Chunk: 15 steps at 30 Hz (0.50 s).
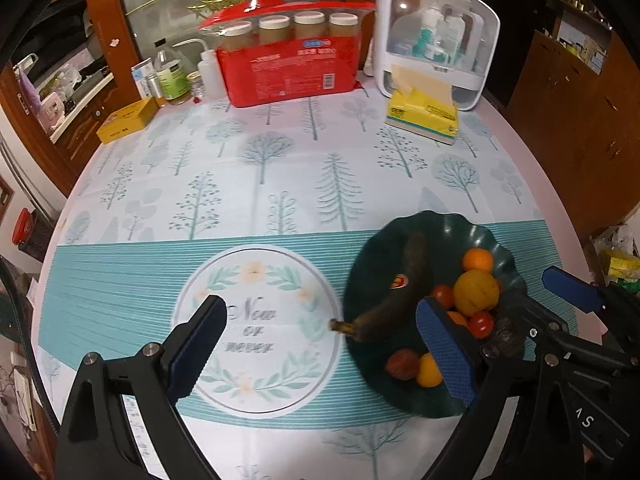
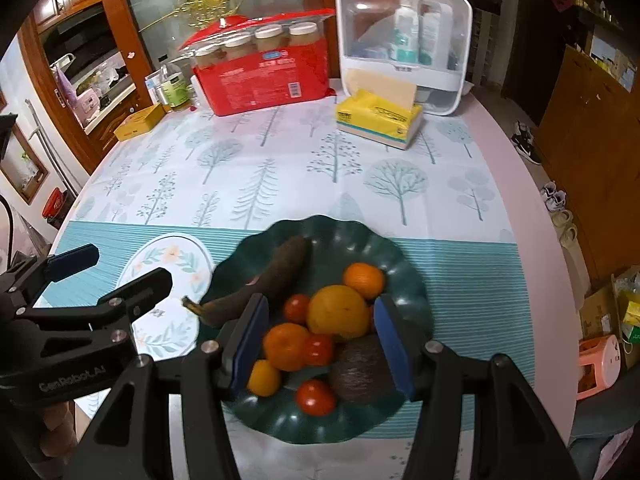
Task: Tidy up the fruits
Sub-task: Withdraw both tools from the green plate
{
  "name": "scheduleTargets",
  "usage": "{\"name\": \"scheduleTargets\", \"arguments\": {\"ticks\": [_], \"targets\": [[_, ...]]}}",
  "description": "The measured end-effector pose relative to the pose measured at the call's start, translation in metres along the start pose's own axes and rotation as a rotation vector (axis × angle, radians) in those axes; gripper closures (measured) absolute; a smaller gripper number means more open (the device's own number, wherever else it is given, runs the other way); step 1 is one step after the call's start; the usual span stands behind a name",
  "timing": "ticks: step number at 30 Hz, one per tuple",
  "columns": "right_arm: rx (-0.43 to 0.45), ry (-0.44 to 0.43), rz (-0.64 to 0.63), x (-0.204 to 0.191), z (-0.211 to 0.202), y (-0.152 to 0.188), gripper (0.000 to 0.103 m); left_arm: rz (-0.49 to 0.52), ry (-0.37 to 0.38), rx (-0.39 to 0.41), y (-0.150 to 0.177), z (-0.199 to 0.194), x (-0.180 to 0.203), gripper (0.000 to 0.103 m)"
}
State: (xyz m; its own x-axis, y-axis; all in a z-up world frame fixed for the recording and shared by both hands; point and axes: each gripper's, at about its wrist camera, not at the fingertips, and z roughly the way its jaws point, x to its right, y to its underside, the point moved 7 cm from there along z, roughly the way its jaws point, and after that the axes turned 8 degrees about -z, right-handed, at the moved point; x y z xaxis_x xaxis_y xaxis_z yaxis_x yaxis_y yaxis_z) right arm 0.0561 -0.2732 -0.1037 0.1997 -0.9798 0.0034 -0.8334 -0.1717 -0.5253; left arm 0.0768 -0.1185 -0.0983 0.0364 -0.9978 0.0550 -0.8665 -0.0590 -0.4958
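Observation:
A dark green scalloped plate sits on the tablecloth and holds a blackened banana, a large yellow-orange fruit, small oranges, cherry tomatoes and a dark brown avocado. My right gripper is open and empty, hovering just above the fruits in the plate. My left gripper is open and empty over the round "Now or never" print, left of the plate. The banana also shows there. The left gripper appears in the right wrist view, and the right gripper in the left wrist view.
At the table's back stand a red package with jars, a white lidded organiser, a yellow tissue pack, bottles and a yellow box. The table edge curves at right, with shoes and boxes on the floor beyond.

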Motion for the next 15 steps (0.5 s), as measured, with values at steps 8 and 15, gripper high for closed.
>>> {"name": "scheduleTargets", "arguments": {"ticks": [8, 15], "targets": [[0.010, -0.010, 0.000, -0.041, -0.005, -0.007, 0.047, -0.005, -0.004, -0.001, 0.002, -0.014, -0.041, 0.008], [0.028, 0.019, 0.018, -0.063, -0.016, -0.008, 0.047, -0.013, 0.012, -0.009, 0.007, -0.021, -0.058, 0.008]]}}
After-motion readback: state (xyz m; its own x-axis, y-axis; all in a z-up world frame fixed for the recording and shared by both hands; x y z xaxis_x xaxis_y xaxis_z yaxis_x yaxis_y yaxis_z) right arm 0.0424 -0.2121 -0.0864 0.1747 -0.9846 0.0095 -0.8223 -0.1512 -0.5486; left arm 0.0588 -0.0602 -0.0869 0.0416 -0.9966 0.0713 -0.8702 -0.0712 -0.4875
